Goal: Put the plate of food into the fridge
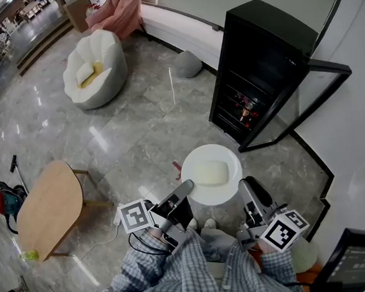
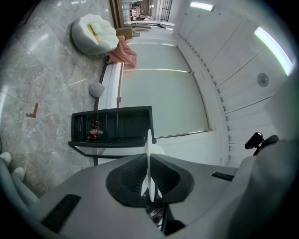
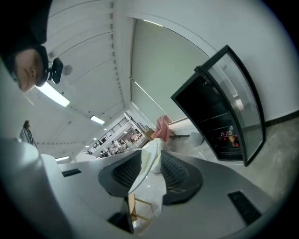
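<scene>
Head view, left side: wooden table on the marble floor. A red machine sits just left of the table. Far left: white shell-shaped chair holding a yellow cushion. A grey pouf lies right of it, near the wall.

Left gripper: held out from a plaid sleeve, marker cube at its near end. Jaws clenched on the left rim of the plate. In the left gripper view the rim runs edge-on between the ribbed pads, which press on it from both sides.

Plate: white, round, roughly level, carried in the air between the two grippers over the floor. It is near the fridge front and outside it. Food: one pale yellow block lying at the plate's middle.

Right gripper: jaws grasp the right rim of the plate. In the right gripper view the rim sits tilted between the pads, touching both.

Fridge: black, upright, far right, standing against the wall. Its glass door is swung wide open to the right. Dark shelves show inside, and small red items sit on one shelf. The opening faces the plate, which is apart from it.
</scene>
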Tool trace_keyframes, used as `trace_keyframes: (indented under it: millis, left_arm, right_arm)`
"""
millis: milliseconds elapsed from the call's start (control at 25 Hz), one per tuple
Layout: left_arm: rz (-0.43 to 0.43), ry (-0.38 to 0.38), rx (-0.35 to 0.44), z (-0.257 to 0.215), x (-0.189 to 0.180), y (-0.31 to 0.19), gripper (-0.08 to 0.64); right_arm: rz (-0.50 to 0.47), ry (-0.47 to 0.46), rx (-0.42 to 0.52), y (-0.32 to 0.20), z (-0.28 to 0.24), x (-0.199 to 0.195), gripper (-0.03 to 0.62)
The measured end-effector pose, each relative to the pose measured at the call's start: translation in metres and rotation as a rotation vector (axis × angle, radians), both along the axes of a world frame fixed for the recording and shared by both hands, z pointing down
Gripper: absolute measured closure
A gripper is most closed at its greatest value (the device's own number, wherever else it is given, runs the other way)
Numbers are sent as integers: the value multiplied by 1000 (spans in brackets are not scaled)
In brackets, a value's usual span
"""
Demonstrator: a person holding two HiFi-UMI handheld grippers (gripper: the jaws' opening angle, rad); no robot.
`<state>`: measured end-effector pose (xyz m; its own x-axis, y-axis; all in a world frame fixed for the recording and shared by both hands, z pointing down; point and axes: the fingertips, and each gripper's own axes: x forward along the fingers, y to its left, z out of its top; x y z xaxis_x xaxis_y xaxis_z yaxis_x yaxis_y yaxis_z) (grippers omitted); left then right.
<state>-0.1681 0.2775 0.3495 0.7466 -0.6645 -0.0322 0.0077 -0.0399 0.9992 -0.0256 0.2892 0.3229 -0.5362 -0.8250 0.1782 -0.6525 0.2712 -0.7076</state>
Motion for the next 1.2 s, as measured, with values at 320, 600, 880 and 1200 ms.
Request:
trace_keyframes:
  millis: [320,600,880,1200]
  left_arm:
    - [13,29,1,12,-16,6,540]
    - [37,35,3,14,-24,7,540]
    - [64,18,1,10,-25,3,540]
    - [90,7,-5,12,-22,0,540]
  right_arm:
    - [-51,-10,-12,10,18,-36,479]
    - [-31,19,-3,11,23,-44,489]
    - [-5,11,-26,10,23,-46,491]
    - [28,-23,-54,10,27,-43,499]
